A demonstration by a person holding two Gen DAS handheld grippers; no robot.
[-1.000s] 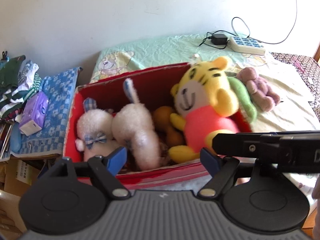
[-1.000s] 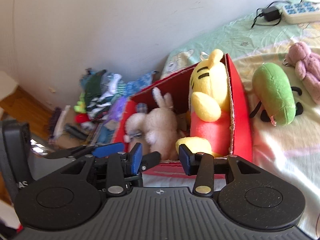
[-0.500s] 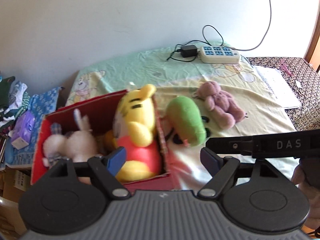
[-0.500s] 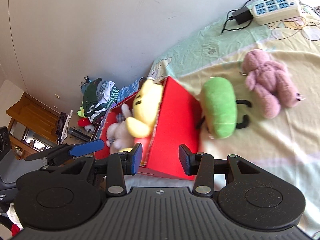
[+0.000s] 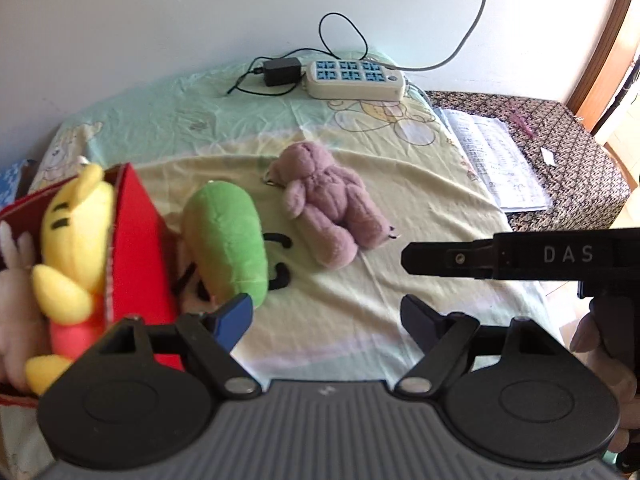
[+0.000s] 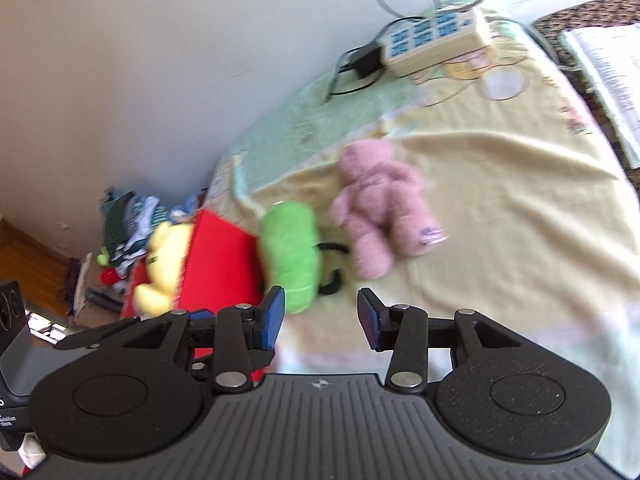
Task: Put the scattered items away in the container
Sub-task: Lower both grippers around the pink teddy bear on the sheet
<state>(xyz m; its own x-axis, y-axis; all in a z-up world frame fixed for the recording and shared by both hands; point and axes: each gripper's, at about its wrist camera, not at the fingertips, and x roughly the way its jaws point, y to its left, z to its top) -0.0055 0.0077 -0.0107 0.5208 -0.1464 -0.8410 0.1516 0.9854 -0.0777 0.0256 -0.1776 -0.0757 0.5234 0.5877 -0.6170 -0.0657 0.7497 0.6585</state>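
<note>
Fingers of the left gripper (image 5: 326, 316) stand wide apart with nothing between them, low over the pale yellow sheet (image 5: 420, 200) of the bed. The right gripper (image 6: 320, 318) also has its fingers parted and empty; in the left wrist view its black body (image 5: 520, 260) reaches in from the right, held by a hand (image 5: 604, 364) at the frame edge.

Just past the left gripper's blue pad lies the green plush (image 5: 226, 246), on the sheet and pressed against the outer wall of the red box (image 5: 138, 256). The box sits at the left edge of the bed, and a yellow tiger (image 5: 74, 248) in a pink shirt leans inside it against that wall, with a white plush (image 5: 14, 280) partly visible beside it.

Beyond the green plush, near it but apart, the pink bear (image 5: 328, 204) lies on its back on the sheet, outside the box. The right wrist view is blurred but shows the same order: box (image 6: 218, 258), green plush (image 6: 290, 254), bear (image 6: 380, 216).

Farther back a power strip (image 5: 354, 80) with a black adapter (image 5: 282, 72) rests near the wall, and papers (image 5: 496, 160) lie on a patterned surface to the right.
</note>
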